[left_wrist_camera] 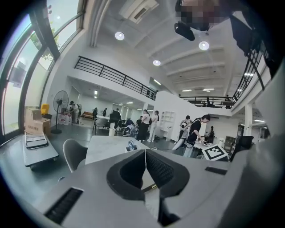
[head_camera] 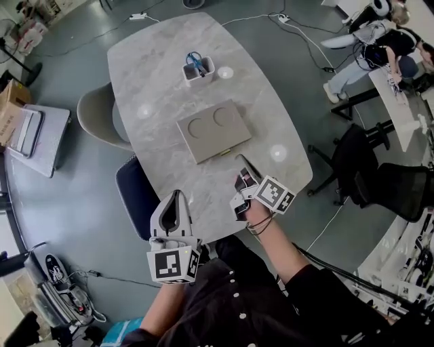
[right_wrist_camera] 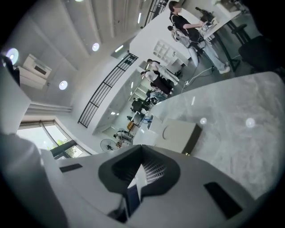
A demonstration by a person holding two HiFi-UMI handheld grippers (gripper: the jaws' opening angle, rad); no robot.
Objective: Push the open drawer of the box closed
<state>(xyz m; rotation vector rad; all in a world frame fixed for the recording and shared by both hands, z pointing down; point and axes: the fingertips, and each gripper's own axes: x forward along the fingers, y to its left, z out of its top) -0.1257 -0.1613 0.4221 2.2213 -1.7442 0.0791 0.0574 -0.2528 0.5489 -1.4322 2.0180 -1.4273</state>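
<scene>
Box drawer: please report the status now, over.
Left gripper and right gripper: jaws together, empty. Box on table, right gripper near its front side. Nothing between.

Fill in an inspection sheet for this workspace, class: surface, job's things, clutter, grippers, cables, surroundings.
Surface: grey marble-look table, ceiling lights reflected on it.
Job's things: flat beige box mid-table, gold handle on its near side; how far the drawer stands out cannot be told.
Clutter: white pen holder with blue-handled items.
Grippers: left gripper at the table's near edge, fingers together, empty; right gripper close to the handle, fingers together, empty, contact unclear.
Cables: power strip and white leads on the floor beyond the table.
Surroundings: beige chair, dark blue chair, cart, people at a far desk.
</scene>
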